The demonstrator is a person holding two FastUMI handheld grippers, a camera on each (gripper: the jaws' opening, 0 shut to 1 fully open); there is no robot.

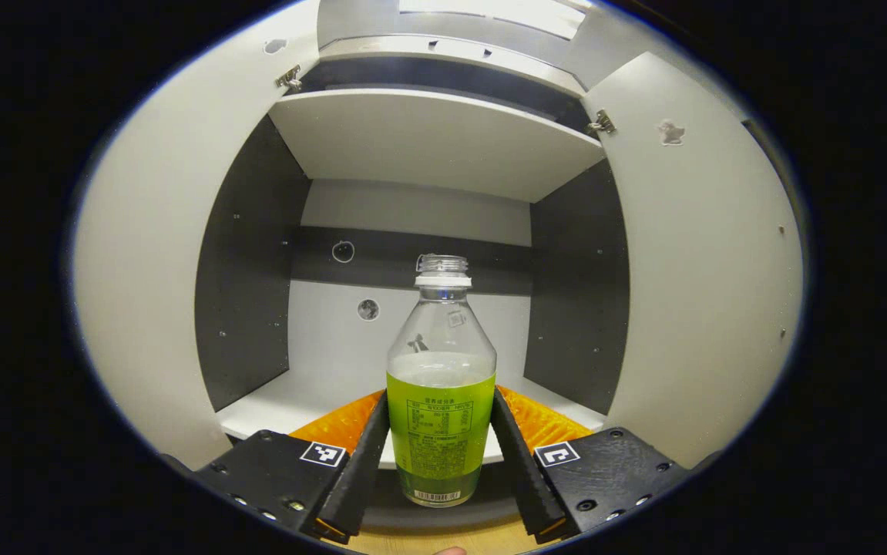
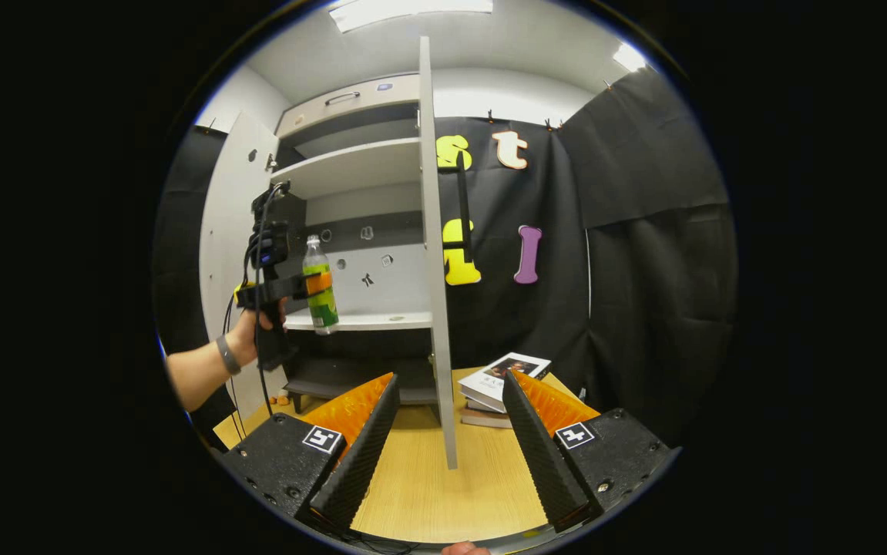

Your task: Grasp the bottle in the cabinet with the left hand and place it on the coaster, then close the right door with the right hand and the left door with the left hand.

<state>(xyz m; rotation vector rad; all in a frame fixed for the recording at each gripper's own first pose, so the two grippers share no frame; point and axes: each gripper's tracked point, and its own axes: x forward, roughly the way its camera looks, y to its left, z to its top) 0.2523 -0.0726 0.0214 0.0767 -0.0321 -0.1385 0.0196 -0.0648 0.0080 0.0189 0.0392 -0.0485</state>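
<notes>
A clear bottle (image 1: 441, 385) with a green label and no cap stands upright between my left gripper's (image 1: 440, 447) fingers, which press on its two sides. It is held in front of the open cabinet's lower shelf (image 1: 289, 401), lifted off it. In the right gripper view the same bottle (image 2: 320, 287) hangs in the left gripper (image 2: 312, 285) held by a hand, in front of the cabinet. The right door (image 2: 435, 254) stands open, edge-on to my right gripper (image 2: 447, 443), which is open above the wooden table (image 2: 428, 478). The left door (image 2: 223, 231) is open too.
A stack of books (image 2: 501, 385) lies on the table to the right of the right door. An upper shelf (image 1: 435, 139) spans the cabinet above the bottle. The doors (image 1: 709, 262) flank the opening on both sides. Black cloth walls the booth at the right.
</notes>
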